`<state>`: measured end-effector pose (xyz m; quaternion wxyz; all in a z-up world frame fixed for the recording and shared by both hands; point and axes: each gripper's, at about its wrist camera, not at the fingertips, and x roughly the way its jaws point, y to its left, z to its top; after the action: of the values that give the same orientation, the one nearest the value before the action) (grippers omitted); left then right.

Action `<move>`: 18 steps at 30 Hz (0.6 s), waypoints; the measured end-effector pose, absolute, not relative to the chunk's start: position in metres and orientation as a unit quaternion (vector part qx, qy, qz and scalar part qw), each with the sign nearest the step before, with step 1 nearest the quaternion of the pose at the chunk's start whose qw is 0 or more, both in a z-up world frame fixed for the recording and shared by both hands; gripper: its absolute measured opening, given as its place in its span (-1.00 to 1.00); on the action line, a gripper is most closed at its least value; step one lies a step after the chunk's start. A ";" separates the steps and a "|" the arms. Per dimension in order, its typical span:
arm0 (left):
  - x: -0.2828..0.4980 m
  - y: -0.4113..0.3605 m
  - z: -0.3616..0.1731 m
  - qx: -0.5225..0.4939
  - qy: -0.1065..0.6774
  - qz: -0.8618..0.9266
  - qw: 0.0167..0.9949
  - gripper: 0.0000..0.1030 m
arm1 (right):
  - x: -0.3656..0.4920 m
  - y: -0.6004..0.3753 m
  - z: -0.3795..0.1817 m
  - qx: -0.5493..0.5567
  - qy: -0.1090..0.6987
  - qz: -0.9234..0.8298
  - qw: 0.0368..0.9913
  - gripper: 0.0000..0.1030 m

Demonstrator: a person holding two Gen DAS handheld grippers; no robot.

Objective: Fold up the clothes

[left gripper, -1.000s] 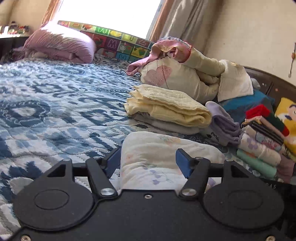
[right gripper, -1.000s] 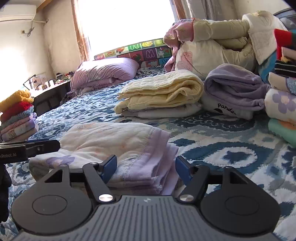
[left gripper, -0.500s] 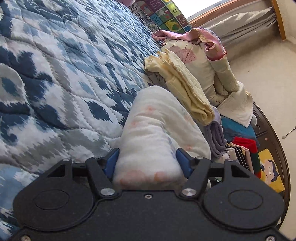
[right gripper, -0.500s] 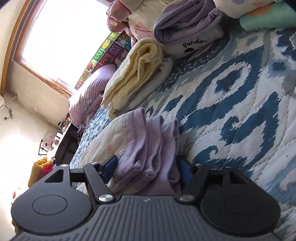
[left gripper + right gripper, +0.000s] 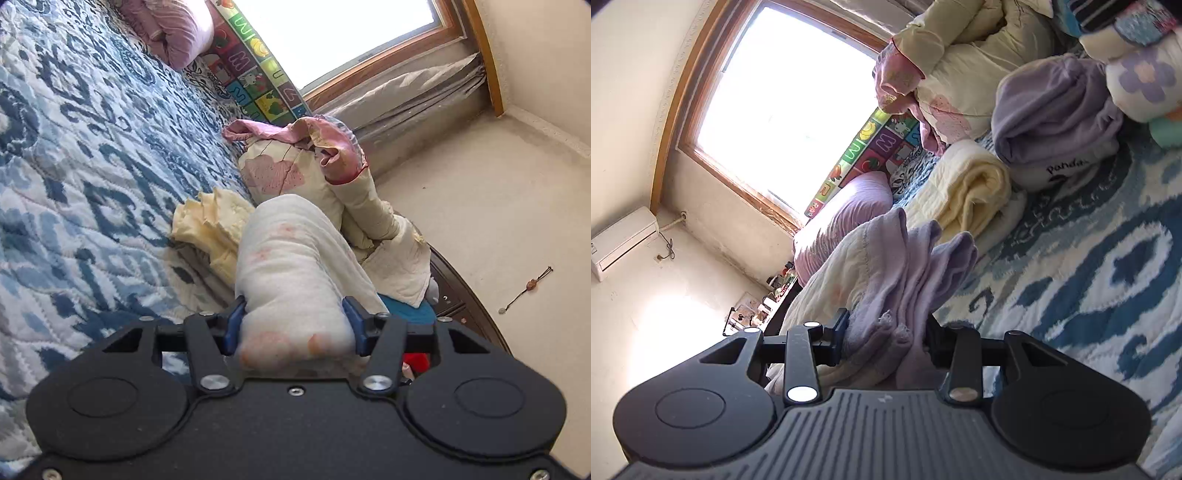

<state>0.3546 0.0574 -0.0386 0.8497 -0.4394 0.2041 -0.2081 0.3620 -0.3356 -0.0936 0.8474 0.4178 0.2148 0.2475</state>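
A folded cream garment with faint pink print and lilac trim (image 5: 295, 273) is held between both grippers, lifted off the blue patterned bedspread (image 5: 85, 177). My left gripper (image 5: 293, 326) is shut on its cream end. My right gripper (image 5: 886, 332) is shut on its lilac-edged end (image 5: 901, 280). Both views are tilted sideways. The part of the garment between the two grippers is partly hidden by the bundle itself.
A folded yellow blanket (image 5: 971, 184) and a lilac folded garment marked "Panda" (image 5: 1056, 122) lie on the bed ahead. A cream and pink quilt heap (image 5: 306, 173) is behind them. A stack of folded clothes (image 5: 1141, 77) is at the right. A pink pillow (image 5: 173, 33) lies under the window.
Both grippers closed on the folded garment and lifted it off the bed. Both views have rolled sideways and risen since one second ago.
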 end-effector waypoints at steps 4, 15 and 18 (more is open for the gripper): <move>0.415 0.053 -0.007 -0.463 0.166 -0.240 0.837 0.03 | 0.412 -0.342 -0.040 0.397 0.175 0.264 0.861 -0.21; 0.597 0.020 -0.122 -0.455 0.325 -0.128 0.819 0.16 | 0.578 -0.357 -0.080 0.406 0.210 0.178 0.871 -0.11; 0.600 0.021 -0.125 -0.461 0.311 -0.131 0.821 0.19 | 0.622 -0.338 -0.134 0.360 0.319 0.111 0.870 -0.16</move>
<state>0.6004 0.0212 -0.1247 0.8207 -0.4606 0.3114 -0.1315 0.6222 -0.3377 -0.1339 0.8697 0.3598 0.3190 0.1110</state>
